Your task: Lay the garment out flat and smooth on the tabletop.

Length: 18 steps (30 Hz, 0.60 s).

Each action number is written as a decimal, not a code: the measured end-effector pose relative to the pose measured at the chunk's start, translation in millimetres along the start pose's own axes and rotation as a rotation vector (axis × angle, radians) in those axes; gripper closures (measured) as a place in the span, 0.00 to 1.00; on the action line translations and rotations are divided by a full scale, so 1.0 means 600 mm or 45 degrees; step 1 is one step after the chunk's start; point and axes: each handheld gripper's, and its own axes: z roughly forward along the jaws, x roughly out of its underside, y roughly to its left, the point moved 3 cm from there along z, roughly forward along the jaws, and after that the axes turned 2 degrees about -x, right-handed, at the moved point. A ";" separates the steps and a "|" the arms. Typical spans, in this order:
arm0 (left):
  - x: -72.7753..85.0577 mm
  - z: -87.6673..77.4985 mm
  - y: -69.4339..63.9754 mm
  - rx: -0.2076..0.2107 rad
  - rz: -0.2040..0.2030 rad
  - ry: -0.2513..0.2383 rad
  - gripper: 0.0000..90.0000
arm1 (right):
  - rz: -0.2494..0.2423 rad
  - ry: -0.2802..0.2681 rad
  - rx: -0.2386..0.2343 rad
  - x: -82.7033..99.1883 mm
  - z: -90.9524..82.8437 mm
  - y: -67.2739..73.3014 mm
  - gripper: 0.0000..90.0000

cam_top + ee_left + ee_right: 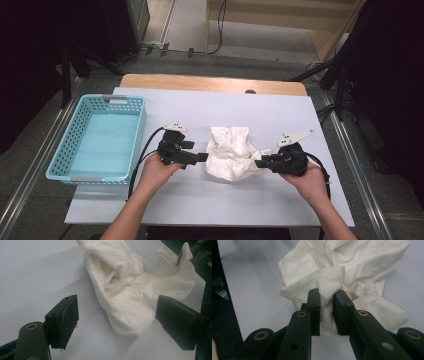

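Gripping a hemmed fold of the white cloth (329, 280), the right gripper (327, 315) has its jaws clamped on fabric bunched between the pads, per right gripper view. In the high view the R gripper (260, 163) sits at the cloth's (231, 152) 4 o'clock edge; the left gripper (202, 157) sits at its 9 o'clock edge.

L gripper state: jaws spread wide, nothing between the pads. In the left gripper view the cloth's (130, 290) nearest corner lies at 12 o'clock from the left gripper (116, 320), just ahead of the gap and not touching either pad.

Cloth posn: crumpled heap, centre of the white table (200, 200), between both hands, well apart from the blue basket (65, 150) at the table's 9 o'clock side.

Long axis: approx. 12-to-5 o'clock in the high view, top lobe toward 12, the gripped corner toward 4 to 5. Heap is rumpled, so axis is approximate.

Judgement: L hand is the free one and close enough; next move prob. a short advance toward 3 o'clock to take the near edge.
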 end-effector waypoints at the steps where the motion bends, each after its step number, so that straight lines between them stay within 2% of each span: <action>1: -0.001 0.001 0.000 -0.001 0.005 0.002 0.21 | 0.001 -0.003 0.001 0.001 -0.001 0.000 0.83; 5: -0.006 0.008 0.001 -0.009 0.011 0.011 0.22 | -0.007 -0.004 0.007 0.007 -0.006 0.002 0.82; 10: -0.017 0.019 0.002 0.007 0.019 0.025 0.22 | 0.024 -0.022 0.001 0.018 -0.017 0.005 0.74; 14: -0.026 0.028 0.004 0.005 0.034 0.028 0.22 | 0.022 -0.054 0.008 0.024 -0.032 0.011 0.66; 18: -0.034 0.038 0.004 0.002 0.042 0.042 0.23 | 0.019 -0.120 0.023 0.028 -0.052 0.016 0.58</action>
